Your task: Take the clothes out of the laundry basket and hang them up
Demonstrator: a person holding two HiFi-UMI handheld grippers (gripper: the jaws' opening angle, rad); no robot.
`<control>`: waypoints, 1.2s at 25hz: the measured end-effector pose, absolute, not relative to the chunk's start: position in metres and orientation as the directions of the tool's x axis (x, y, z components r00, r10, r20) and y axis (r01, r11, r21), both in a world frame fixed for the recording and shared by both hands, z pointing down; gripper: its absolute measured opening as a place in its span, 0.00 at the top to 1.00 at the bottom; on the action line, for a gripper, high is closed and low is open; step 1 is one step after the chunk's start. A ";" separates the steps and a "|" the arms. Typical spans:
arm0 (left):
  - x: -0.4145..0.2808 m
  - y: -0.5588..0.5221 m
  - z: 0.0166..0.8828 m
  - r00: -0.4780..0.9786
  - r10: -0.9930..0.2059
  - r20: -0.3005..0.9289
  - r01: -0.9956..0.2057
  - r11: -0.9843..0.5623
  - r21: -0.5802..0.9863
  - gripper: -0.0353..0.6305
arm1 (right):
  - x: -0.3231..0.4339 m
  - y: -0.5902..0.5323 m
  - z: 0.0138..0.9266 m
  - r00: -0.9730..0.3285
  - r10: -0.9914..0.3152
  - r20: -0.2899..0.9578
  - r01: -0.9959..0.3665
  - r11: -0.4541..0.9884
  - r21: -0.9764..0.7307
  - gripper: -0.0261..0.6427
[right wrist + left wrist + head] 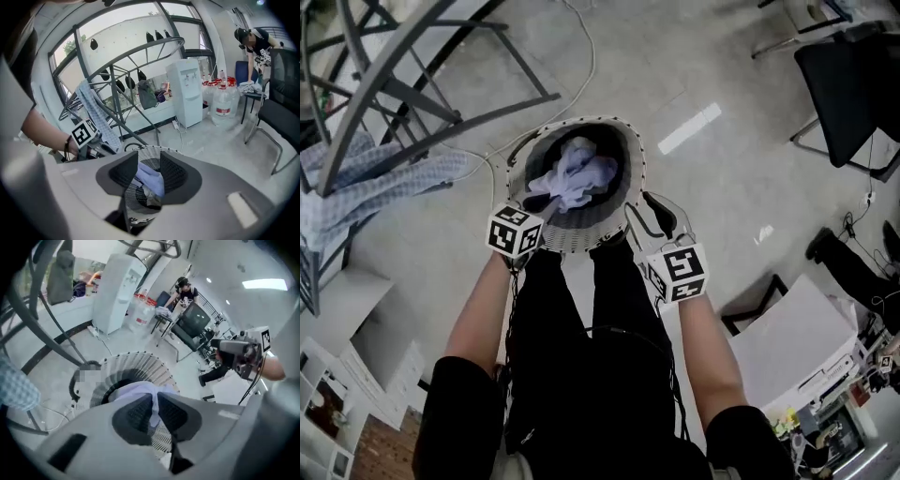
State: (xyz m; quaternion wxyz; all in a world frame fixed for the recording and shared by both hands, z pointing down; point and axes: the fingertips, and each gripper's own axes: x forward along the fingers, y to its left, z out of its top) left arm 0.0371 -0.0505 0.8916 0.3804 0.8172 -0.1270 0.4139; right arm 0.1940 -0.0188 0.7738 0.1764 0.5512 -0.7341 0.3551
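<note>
The round white mesh laundry basket (pixel 635 155) stands on the floor in front of me, with pale lavender clothes (pixel 579 176) bunched inside. My left gripper (pixel 532 211) hovers over the basket's near left rim. In the left gripper view it (pixel 153 411) is shut on a strip of the lavender cloth (pixel 140 391), which trails down toward the basket (pixel 140 366). My right gripper (pixel 654 217) hangs over the near right rim. Its jaws (pixel 149 178) stand apart, and the cloth (pixel 151 182) in the basket (pixel 154 151) shows through the gap without being pinched.
A grey metal drying rack (pixel 412 84) stands at the left with a blue checked garment (pixel 366 183) draped on it. Cables run across the floor by the basket. A black chair (pixel 848 84) is at the far right, white boxes (pixel 797 347) at the near right. A person (pixel 253 40) stands far behind.
</note>
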 end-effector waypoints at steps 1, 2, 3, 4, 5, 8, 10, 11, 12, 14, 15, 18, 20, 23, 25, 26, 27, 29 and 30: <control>0.035 -0.051 0.869 0.650 0.086 0.755 -0.528 -0.663 0.531 0.89 | 0.190 -0.018 0.764 -0.335 -0.683 0.649 -0.935 0.157 -0.317 0.72; 0.036 -0.052 0.846 0.680 0.063 0.731 -0.534 -0.640 0.553 0.89 | 0.188 -0.017 0.754 -0.340 -0.684 0.646 -0.935 0.176 -0.307 0.72; 0.038 -0.055 0.823 0.712 0.039 0.701 -0.536 -0.614 0.579 0.89 | 0.186 -0.017 0.744 -0.345 -0.684 0.643 -0.936 0.194 -0.295 0.72; 0.042 -0.058 0.801 0.740 0.014 0.672 -0.533 -0.596 0.601 0.89 | 0.184 -0.017 0.736 -0.349 -0.684 0.640 -0.935 0.211 -0.284 0.71; 0.044 -0.062 0.779 0.762 -0.010 0.648 -0.528 -0.590 0.611 0.89 | 0.182 -0.018 0.729 -0.354 -0.683 0.639 -0.934 0.227 -0.275 0.71; 0.049 -0.070 0.714 0.801 -0.072 0.594 -0.505 -0.613 0.607 0.89 | 0.172 -0.017 0.705 -0.373 -0.679 0.632 -0.928 0.263 -0.265 0.71; 0.050 -0.074 0.671 0.824 -0.107 0.557 -0.489 -0.631 0.602 0.89 | 0.164 -0.015 0.688 -0.382 -0.678 0.628 -0.924 0.285 -0.255 0.70; 0.050 -0.077 0.649 0.832 -0.121 0.541 -0.482 -0.641 0.597 0.89 | 0.160 -0.014 0.680 -0.385 -0.677 0.627 -0.923 0.298 -0.245 0.70; 0.050 -0.080 0.627 0.840 -0.135 0.526 -0.474 -0.653 0.590 0.89 | 0.156 -0.014 0.673 -0.388 -0.675 0.627 -0.921 0.311 -0.235 0.70; 0.049 -0.085 0.583 0.854 -0.158 0.495 -0.458 -0.678 0.575 0.89 | 0.150 -0.012 0.661 -0.395 -0.675 0.623 -0.918 0.324 -0.230 0.70; 0.049 -0.087 0.561 0.863 -0.169 0.477 -0.449 -0.689 0.569 0.89 | 0.148 -0.012 0.655 -0.398 -0.681 0.615 -0.917 0.321 -0.238 0.70; 0.047 -0.093 0.493 0.891 -0.201 0.407 -0.417 -0.718 0.557 0.89 | 0.140 -0.018 0.651 -0.400 -0.710 0.579 -0.916 0.309 -0.254 0.61; 0.042 -0.097 0.450 0.907 -0.226 0.356 -0.398 -0.737 0.546 0.89 | 0.133 -0.022 0.658 -0.392 -0.713 0.582 -0.920 0.310 -0.240 0.53; 0.031 -0.101 0.387 0.918 -0.270 0.290 -0.388 -0.765 0.514 0.89 | 0.121 -0.028 0.672 -0.384 -0.696 0.607 -0.923 0.301 -0.238 0.48; 0.020 -0.106 0.352 0.919 -0.301 0.254 -0.391 -0.781 0.487 0.89 | 0.109 -0.036 0.679 -0.386 -0.685 0.619 -0.923 0.299 -0.244 0.45; 0.014 -0.108 0.336 0.919 -0.315 0.237 -0.393 -0.788 0.475 0.89 | 0.103 -0.041 0.682 -0.387 -0.681 0.621 -0.922 0.300 -0.246 0.44; 0.008 -0.110 0.321 0.919 -0.328 0.221 -0.395 -0.794 0.463 0.89 | 0.096 -0.047 0.684 -0.389 -0.682 0.620 -0.921 0.304 -0.243 0.42; -0.005 -0.111 0.292 0.918 -0.351 0.187 -0.398 -0.805 0.441 0.89 | 0.083 -0.065 0.682 -0.378 -0.701 0.604 -0.925 0.311 -0.219 0.38; -0.012 -0.110 0.279 0.917 -0.362 0.170 -0.399 -0.810 0.430 0.89 | 0.077 -0.076 0.679 -0.363 -0.719 0.593 -0.931 0.308 -0.196 0.36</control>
